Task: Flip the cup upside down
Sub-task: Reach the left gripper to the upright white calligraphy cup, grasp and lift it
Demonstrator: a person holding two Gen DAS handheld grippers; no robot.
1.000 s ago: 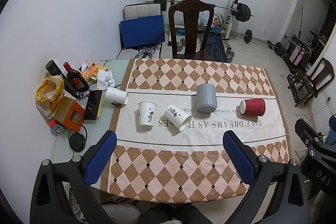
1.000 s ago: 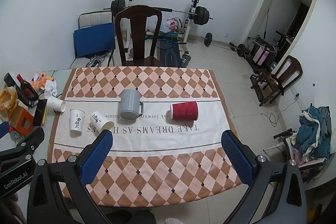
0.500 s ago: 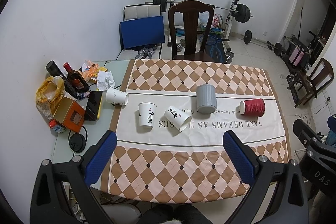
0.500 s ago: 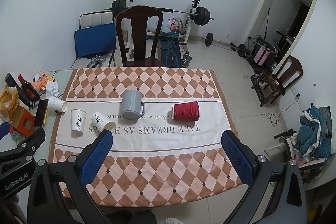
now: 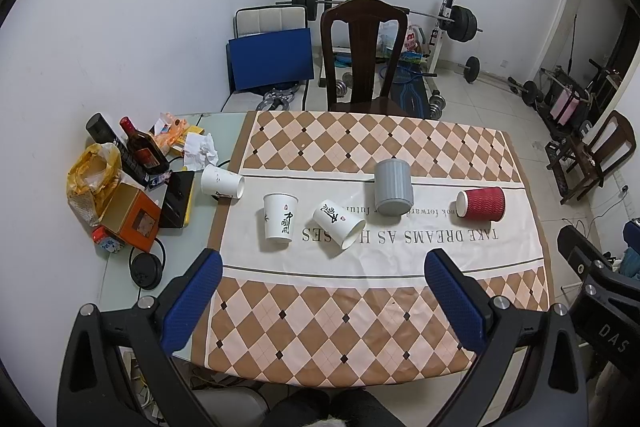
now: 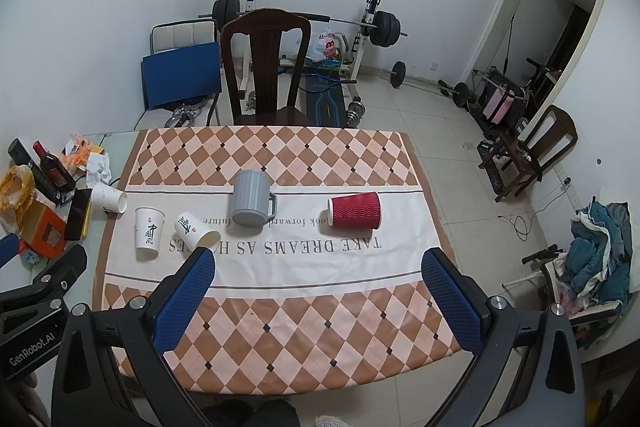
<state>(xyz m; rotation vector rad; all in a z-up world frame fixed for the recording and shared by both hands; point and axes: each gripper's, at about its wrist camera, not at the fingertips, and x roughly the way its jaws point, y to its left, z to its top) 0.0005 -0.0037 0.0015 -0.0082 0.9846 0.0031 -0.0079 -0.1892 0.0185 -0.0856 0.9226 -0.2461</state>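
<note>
Several cups lie across the checked tablecloth (image 5: 360,307). A red ribbed paper cup (image 5: 481,202) (image 6: 355,210) lies on its side at the right. A grey mug (image 5: 393,192) (image 6: 252,197) stands with its base up. A white paper cup (image 5: 338,224) (image 6: 197,229) lies on its side. Another white cup (image 5: 279,217) (image 6: 149,233) stands upright. A third white cup (image 5: 222,181) (image 6: 108,197) lies on its side off the cloth's left edge. My left gripper (image 5: 322,291) and right gripper (image 6: 318,285) are open and empty, high above the near table edge.
Bottles (image 5: 142,149), an orange box (image 5: 130,217), a yellow bag, a black phone and crumpled paper crowd the table's left end. A dark wooden chair (image 5: 362,63) stands at the far side. Weights and a barbell rack are on the floor behind.
Both grippers have drifted slightly; the view has shifted a little. No cup has moved.
</note>
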